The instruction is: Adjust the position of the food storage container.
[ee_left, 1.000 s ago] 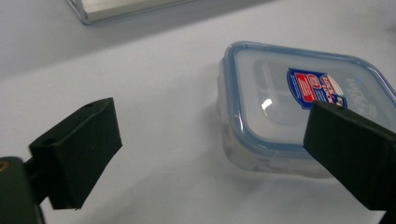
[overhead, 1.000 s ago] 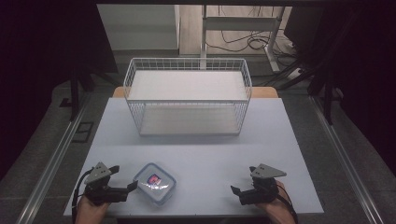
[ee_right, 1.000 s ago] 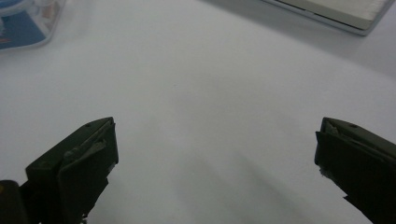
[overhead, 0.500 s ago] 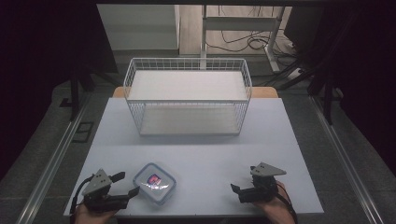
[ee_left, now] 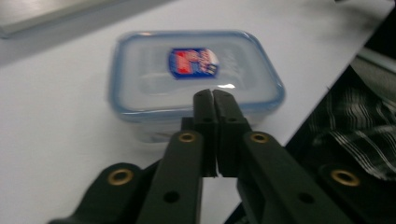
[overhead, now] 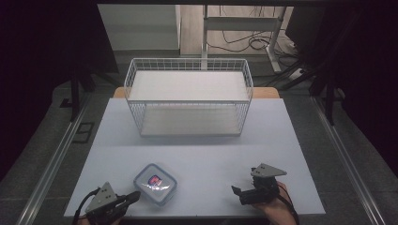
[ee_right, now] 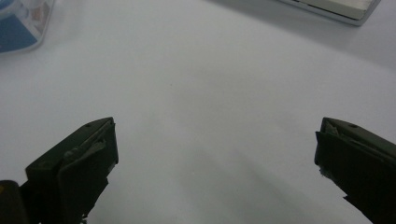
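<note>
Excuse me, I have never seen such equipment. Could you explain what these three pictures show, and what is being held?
A person sits at a white table and holds one grasping tool in each hand. The wide picture comes from a camera above. The other two come from cameras riding on each tool. The left tool has just closed its jaws, with nothing between them; it points at a plastic box with a blue-rimmed lid. The right tool is open and holds nothing. A white wire basket stands farther back.

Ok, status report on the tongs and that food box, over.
Left tongs just closed, empty, tips at the food box near edge. Right tongs open, empty, off to the side. Box sits lidded on the table; wire basket beyond, path open.
</note>
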